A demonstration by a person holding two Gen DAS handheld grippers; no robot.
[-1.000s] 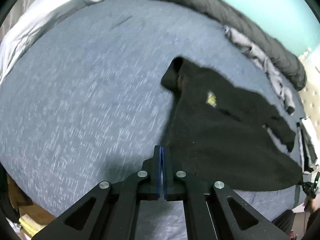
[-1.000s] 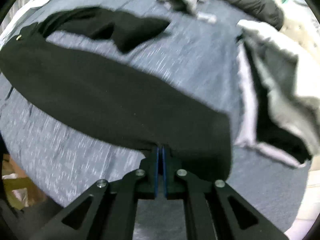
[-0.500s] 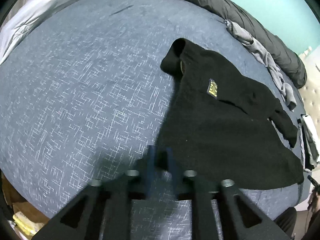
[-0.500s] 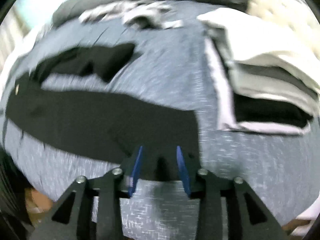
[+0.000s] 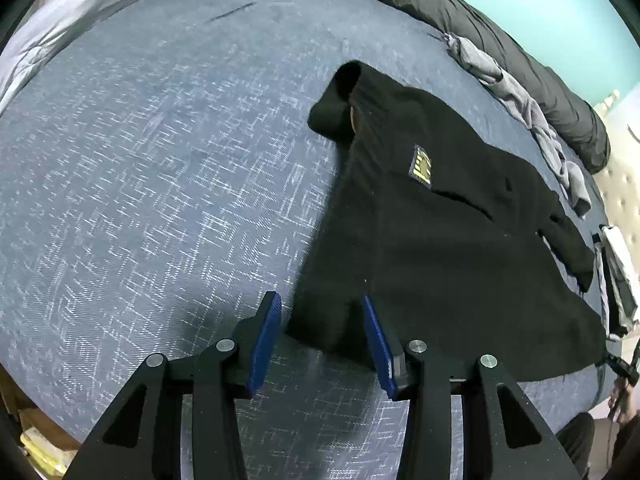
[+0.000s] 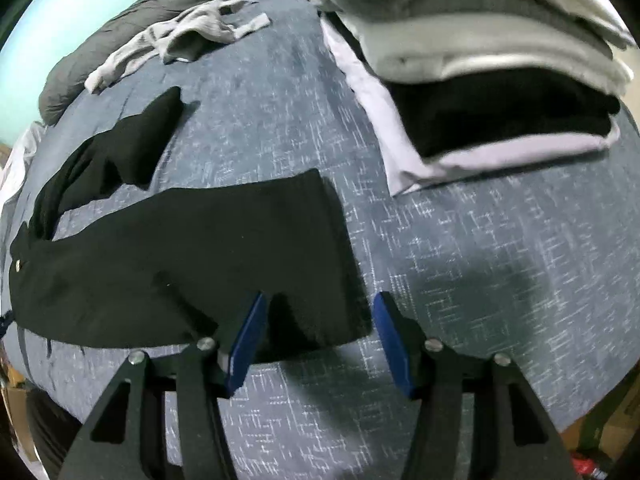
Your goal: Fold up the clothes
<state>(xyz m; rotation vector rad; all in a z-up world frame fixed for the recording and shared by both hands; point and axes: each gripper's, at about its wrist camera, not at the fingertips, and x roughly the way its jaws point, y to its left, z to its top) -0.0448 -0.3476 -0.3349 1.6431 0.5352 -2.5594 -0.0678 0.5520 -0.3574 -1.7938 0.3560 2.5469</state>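
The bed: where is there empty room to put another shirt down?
Bare blue bedspread lies wide open left of the black garment. Another free patch sits below the folded stack. It's crowded along the dark duvet, where grey clothes lie.

Wide open blue-patterned bed cover (image 5: 160, 180) left of the black fleece garment (image 5: 440, 240); right side crowded by a tall stack of folded clothes (image 6: 480, 80), crumpled grey garment (image 6: 180, 40) beyond.

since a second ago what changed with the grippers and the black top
Both grippers let go: the left gripper and right gripper, shut on the black garment's hem before, have just been opening, pads clear of the cloth. The garment now lies flat on the blue bedspread. The folded stack and grey clothes stayed put.
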